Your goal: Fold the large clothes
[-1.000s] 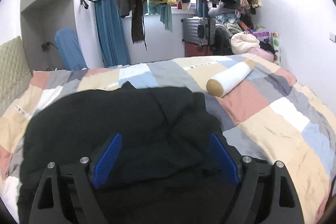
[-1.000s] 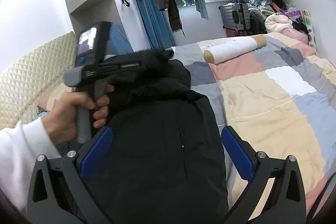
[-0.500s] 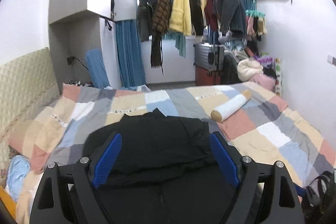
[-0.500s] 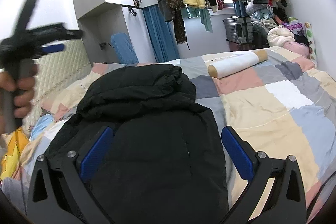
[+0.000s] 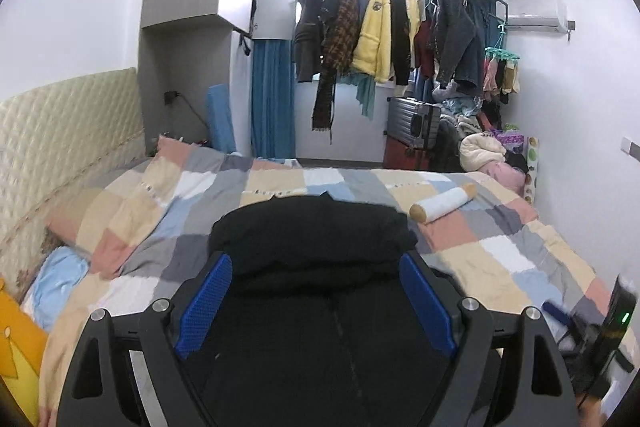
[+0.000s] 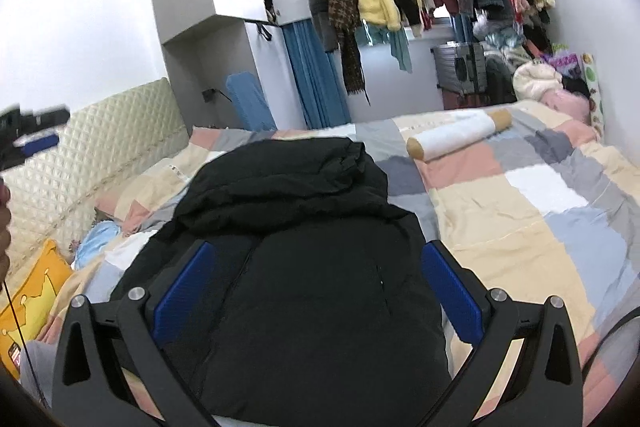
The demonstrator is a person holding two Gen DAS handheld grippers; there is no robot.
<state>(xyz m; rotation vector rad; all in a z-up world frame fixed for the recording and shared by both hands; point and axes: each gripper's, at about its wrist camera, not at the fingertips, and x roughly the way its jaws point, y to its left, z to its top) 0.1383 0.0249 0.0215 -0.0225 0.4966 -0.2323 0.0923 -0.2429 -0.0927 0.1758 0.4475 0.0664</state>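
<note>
A large black padded jacket lies on the patchwork bed, its far part folded back over itself; it also shows in the right wrist view. My left gripper is open and empty, held above the jacket's near part. My right gripper is open and empty, above the jacket's body. The left gripper appears blurred at the left edge of the right wrist view. The right gripper's handle shows at the right edge of the left wrist view.
The patchwork quilt covers the bed. A white bolster roll lies at the far right. A quilted headboard and pillows are on the left. Hanging clothes and a suitcase stand beyond the bed.
Both grippers pulled back and rose from the jacket. The left gripper, which was low over the jacket, lifted up and to the left. The jacket stays folded.
</note>
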